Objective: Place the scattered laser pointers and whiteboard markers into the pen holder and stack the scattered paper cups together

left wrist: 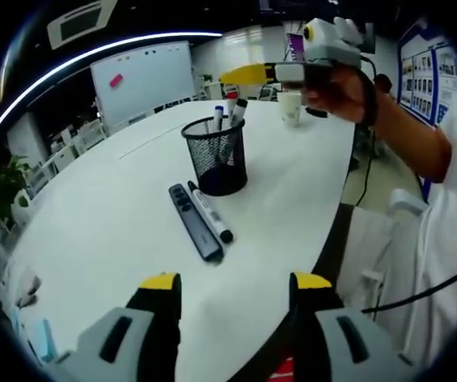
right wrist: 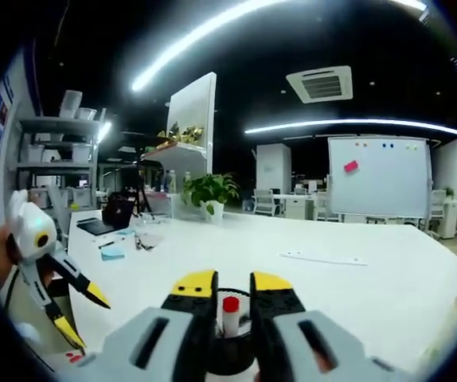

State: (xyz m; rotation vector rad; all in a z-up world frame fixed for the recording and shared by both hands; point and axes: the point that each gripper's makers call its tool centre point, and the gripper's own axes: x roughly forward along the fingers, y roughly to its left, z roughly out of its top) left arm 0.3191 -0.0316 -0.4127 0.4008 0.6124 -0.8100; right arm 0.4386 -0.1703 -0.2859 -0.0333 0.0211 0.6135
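Note:
A black mesh pen holder [left wrist: 215, 157] stands mid-table with several markers upright in it. Beside it on the white table [left wrist: 101, 215] lie a black laser pointer [left wrist: 196, 222] and a whiteboard marker [left wrist: 211, 213], side by side. Farther back stands a paper cup [left wrist: 290, 107]. My left gripper [left wrist: 236, 282] hangs open over the near table edge, holding nothing. A hand holds my right gripper [left wrist: 244, 74] above the holder. In the right gripper view its jaws [right wrist: 233, 284] stand a narrow gap apart, and through the gap shows a red-capped marker [right wrist: 230, 307] standing in the holder [right wrist: 212, 350]. The left gripper [right wrist: 83, 314] shows open at the left.
A person's arm [left wrist: 404, 135] reaches in from the right. The table's edge [left wrist: 328, 231] curves close by on that side. Whiteboard [right wrist: 380, 175], potted plant [right wrist: 208, 191] and shelves stand beyond the table. A laptop [right wrist: 117, 215] and a paper sheet [right wrist: 324, 257] lie on the far part.

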